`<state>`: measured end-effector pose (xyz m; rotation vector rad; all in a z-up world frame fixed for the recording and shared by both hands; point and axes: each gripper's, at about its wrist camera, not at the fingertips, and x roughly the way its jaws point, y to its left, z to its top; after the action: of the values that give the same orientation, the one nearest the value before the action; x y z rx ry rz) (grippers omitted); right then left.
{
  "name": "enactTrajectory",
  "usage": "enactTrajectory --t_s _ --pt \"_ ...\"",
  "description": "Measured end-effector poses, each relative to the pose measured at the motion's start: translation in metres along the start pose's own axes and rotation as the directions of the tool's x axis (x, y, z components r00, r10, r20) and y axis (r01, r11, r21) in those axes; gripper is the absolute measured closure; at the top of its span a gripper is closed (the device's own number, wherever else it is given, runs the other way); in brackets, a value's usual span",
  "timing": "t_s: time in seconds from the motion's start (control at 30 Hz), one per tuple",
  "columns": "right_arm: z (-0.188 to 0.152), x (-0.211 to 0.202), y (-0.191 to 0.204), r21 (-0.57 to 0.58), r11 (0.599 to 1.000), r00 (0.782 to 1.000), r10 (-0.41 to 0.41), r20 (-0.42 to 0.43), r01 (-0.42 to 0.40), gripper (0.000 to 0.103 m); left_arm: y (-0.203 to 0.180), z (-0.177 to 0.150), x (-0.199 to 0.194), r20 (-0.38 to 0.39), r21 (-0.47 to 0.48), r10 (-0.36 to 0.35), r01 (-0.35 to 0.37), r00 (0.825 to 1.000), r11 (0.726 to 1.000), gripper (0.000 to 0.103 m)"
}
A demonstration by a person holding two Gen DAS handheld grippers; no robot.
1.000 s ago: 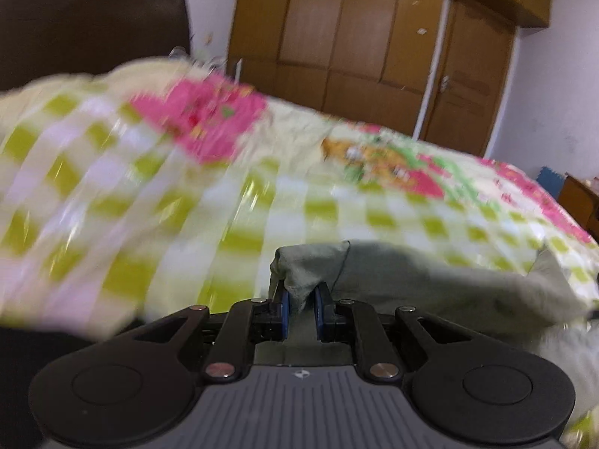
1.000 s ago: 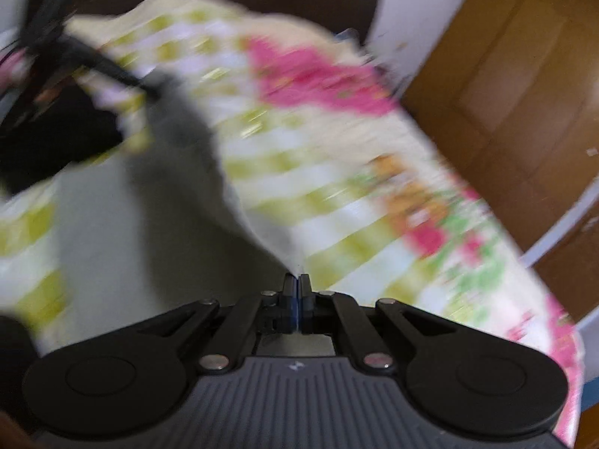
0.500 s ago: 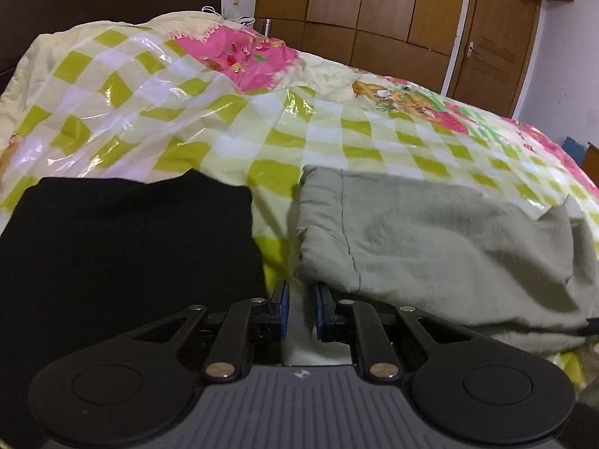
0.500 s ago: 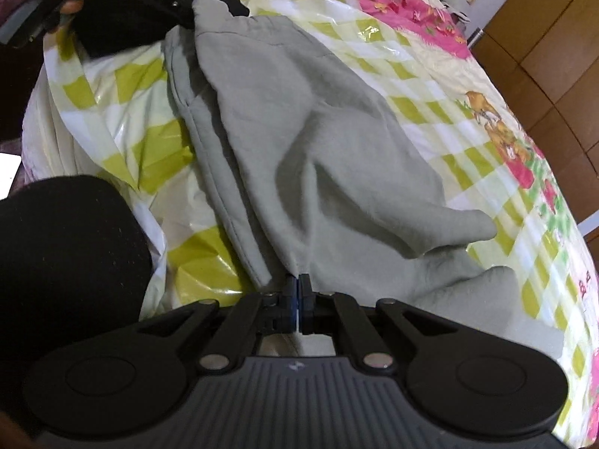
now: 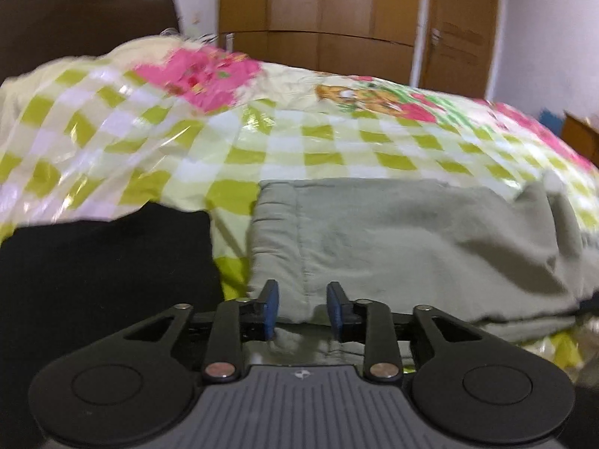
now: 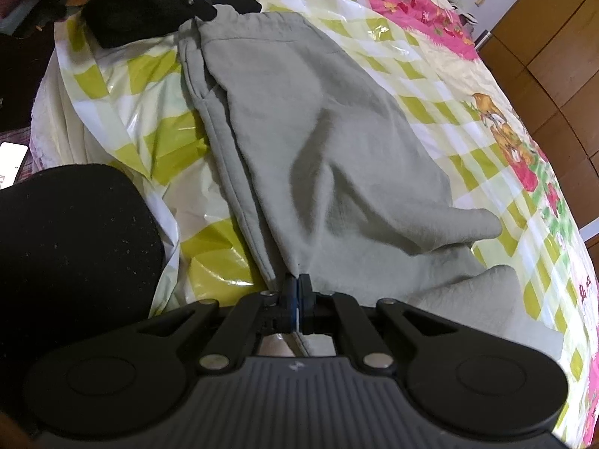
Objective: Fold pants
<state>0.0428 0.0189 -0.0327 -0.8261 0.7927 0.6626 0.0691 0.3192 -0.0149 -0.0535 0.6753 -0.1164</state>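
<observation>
Grey-green pants (image 5: pixel 411 247) lie across the checked bedspread (image 5: pixel 299 149), waistband to the left in the left wrist view. My left gripper (image 5: pixel 302 308) hangs at the waistband's near edge. Its jaws are opening; the cloth edge lies between the blue pads (image 5: pixel 270 308), which do not press on it. In the right wrist view the pants (image 6: pixel 318 131) stretch away from my right gripper (image 6: pixel 298 292), which is shut on a pinch of their near edge. A loose fold (image 6: pixel 468 224) bulges to the right.
A folded black garment (image 5: pixel 105 280) lies on the bed just left of the pants; in the right wrist view the black garment (image 6: pixel 123 22) sits beyond the waistband. A dark rounded cloth shape (image 6: pixel 67 247) fills the lower left. Wooden wardrobes (image 5: pixel 337 18) stand behind the bed.
The pants went from hanging between the grippers to lying flat on the bed. Both grippers came down. The left jaws have spread apart; the right jaws stay closed on the cloth.
</observation>
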Motion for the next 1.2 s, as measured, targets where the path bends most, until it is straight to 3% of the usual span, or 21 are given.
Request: enactTrajectory --t_s 0.13,0.2,0.27,0.37,0.43,0.63,0.73,0.83,0.97,1.07,1.2 --pt "0.0 0.001 0.0 0.002 1.0 1.0 0.003 -0.003 -0.003 0.102 0.004 -0.002 -0.002 -0.004 0.0 0.038 -0.038 0.999 0.999 0.036" --pt "0.0 0.002 0.0 0.002 1.0 1.0 0.006 -0.005 -0.006 0.102 0.005 -0.004 0.003 -0.013 -0.001 0.054 -0.054 0.998 0.999 0.033" --pt "0.0 0.003 -0.001 0.009 1.0 1.0 0.01 -0.009 -0.01 0.102 0.005 -0.003 0.009 -0.022 -0.009 0.028 -0.029 0.999 1.0 0.036" --pt "0.0 0.003 -0.001 0.014 1.0 1.0 0.009 -0.013 -0.009 0.102 0.004 0.001 0.013 -0.029 -0.033 0.018 -0.019 0.999 0.999 0.076" --pt "0.0 -0.001 -0.002 0.021 1.0 1.0 0.006 -0.012 -0.005 0.103 0.01 0.003 0.008 -0.023 -0.073 -0.005 0.004 1.0 0.997 0.082" --pt "-0.005 -0.021 -0.001 0.034 0.999 1.0 -0.013 0.025 0.013 0.103 0.01 -0.006 -0.012 -0.013 -0.081 -0.001 0.0 1.0 0.997 0.084" --pt "-0.01 -0.016 0.0 0.047 0.999 1.0 -0.005 0.019 0.004 0.102 0.003 -0.014 0.002 -0.071 -0.02 0.07 -0.072 0.995 0.997 0.083" --pt "-0.016 0.0 -0.001 0.081 0.996 1.0 0.023 -0.009 -0.023 0.099 -0.001 -0.013 0.007 -0.107 -0.001 0.092 -0.093 0.99 0.996 0.081" --pt "-0.016 -0.002 -0.01 0.133 0.991 1.0 0.027 0.002 -0.027 0.096 -0.012 -0.001 -0.01 -0.075 0.046 0.115 -0.111 0.991 0.993 0.079" --pt "-0.024 -0.021 -0.028 0.185 0.983 1.0 -0.004 0.023 -0.001 0.086 -0.021 0.005 -0.02 -0.053 0.085 0.146 -0.141 0.988 0.986 0.075" --pt "-0.045 -0.043 -0.063 0.315 0.949 0.999 -0.016 0.034 0.004 0.085 -0.042 0.015 -0.029 -0.029 0.066 0.106 -0.104 0.994 0.992 0.075"
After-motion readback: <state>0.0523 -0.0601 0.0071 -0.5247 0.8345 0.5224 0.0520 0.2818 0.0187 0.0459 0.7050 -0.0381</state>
